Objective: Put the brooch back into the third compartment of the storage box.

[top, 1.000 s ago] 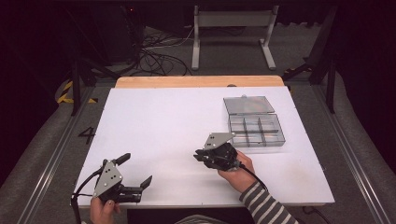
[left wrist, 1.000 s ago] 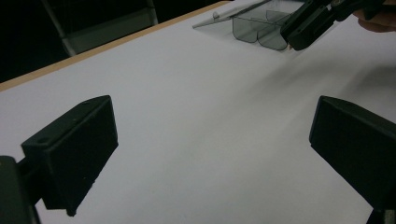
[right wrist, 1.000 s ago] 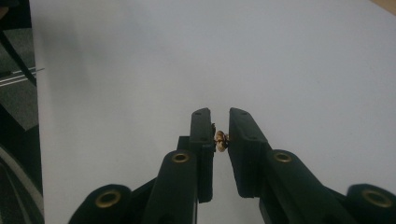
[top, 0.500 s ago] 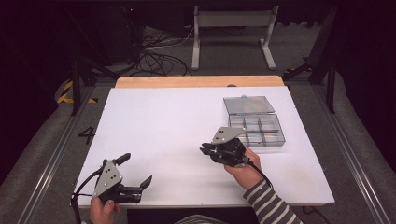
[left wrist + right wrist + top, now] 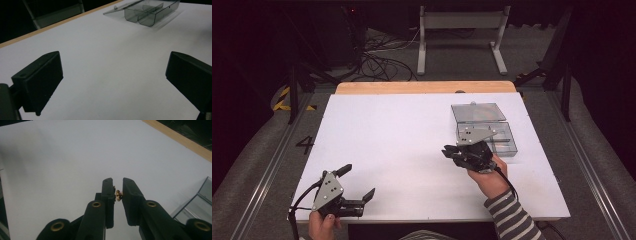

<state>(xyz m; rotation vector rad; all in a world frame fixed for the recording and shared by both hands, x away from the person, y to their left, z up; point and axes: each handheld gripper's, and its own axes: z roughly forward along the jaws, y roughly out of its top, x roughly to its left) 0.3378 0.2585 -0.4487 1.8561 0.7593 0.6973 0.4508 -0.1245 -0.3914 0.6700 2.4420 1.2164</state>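
A dark room with a white table edged in wood at its far side. Landmark: the clear plastic box, divided into compartments, lid folded back, on the table's far right part. Nearest the person, well apart from the box toward the near left corner, the left gripper is held low over the table, its jaws spread wide with bare table between them; its own view shows the box far ahead. Farther in, just beside the box's near edge, the right gripper points leftward, its jaws drawn narrow and pinching a small gold-coloured bead between the pads, above the table.
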